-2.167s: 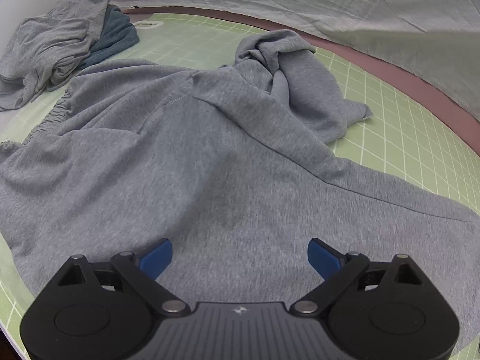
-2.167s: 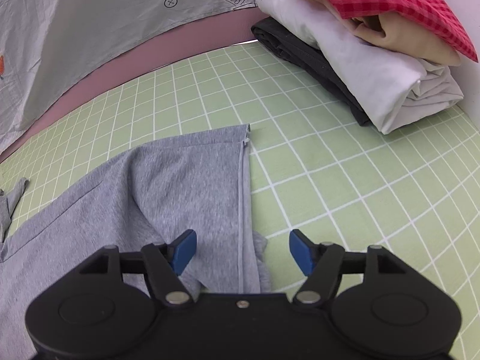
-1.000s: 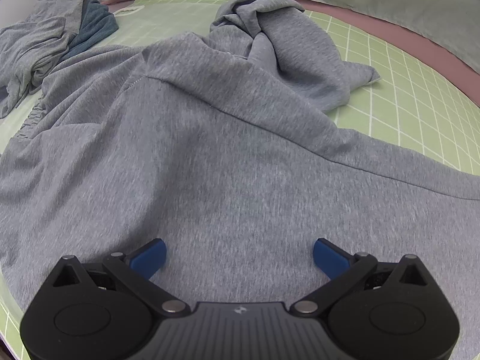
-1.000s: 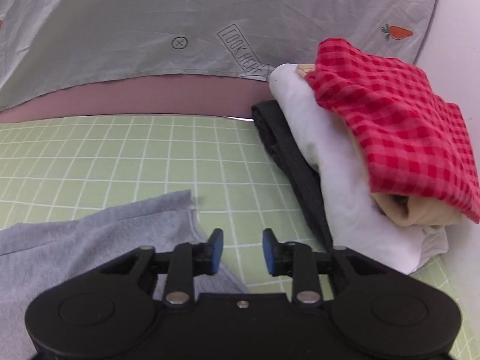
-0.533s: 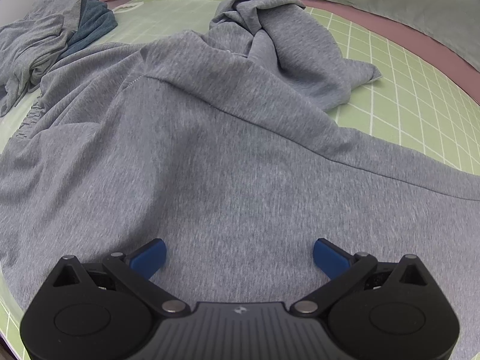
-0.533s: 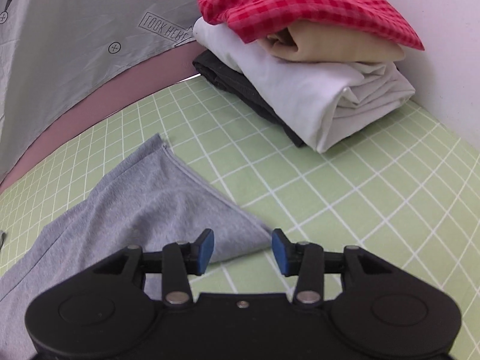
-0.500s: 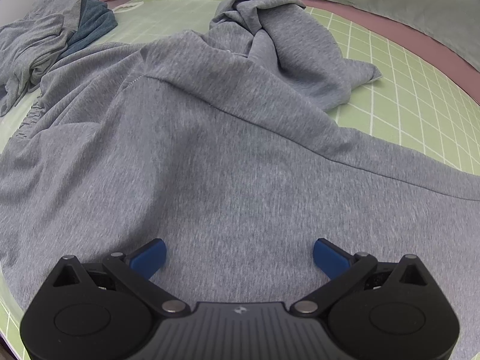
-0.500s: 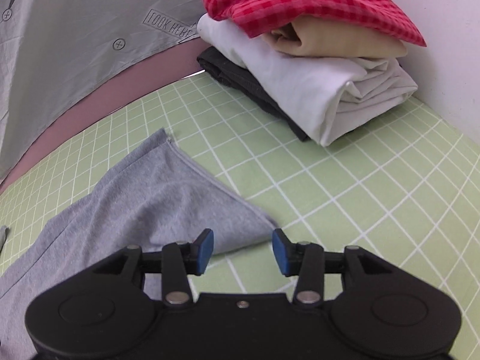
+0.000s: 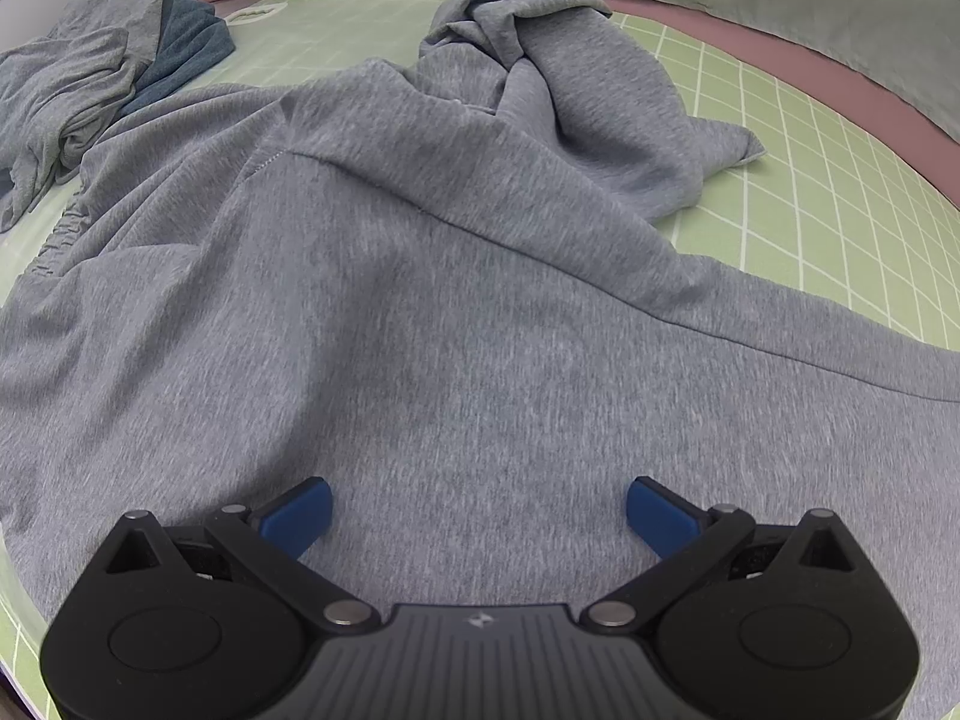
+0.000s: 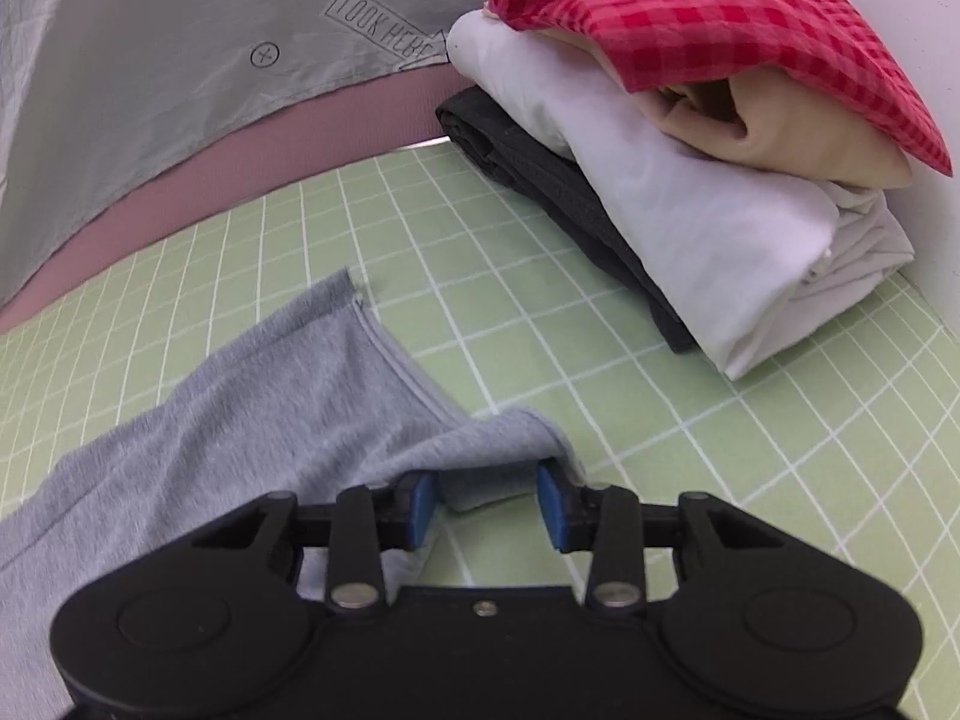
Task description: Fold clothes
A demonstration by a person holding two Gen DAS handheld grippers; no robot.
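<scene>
A grey garment (image 9: 480, 300) lies spread and rumpled on the green grid mat (image 9: 810, 138), one part bunched at the back. My left gripper (image 9: 477, 510) hovers over its flat middle, open wide, with nothing between the blue pads. In the right wrist view a corner of the same grey garment (image 10: 300, 396) reaches toward the mat's right side. My right gripper (image 10: 485, 501) sits at that corner. Its jaws are closing, with the folded hem bunched between the fingers and draped over their tips. I cannot see the pads pressing the cloth.
A stack of folded clothes (image 10: 690, 210), black, white, tan and red checked, stands at the right by the wall. A loose pile of grey and teal clothes (image 9: 90, 78) lies at the far left. A grey printed sheet (image 10: 150, 60) hangs behind the mat.
My right gripper came down onto the garment's corner, which now sits raised between its jaws; the jaws stand a little narrower. The left gripper and the spread cloth have not moved.
</scene>
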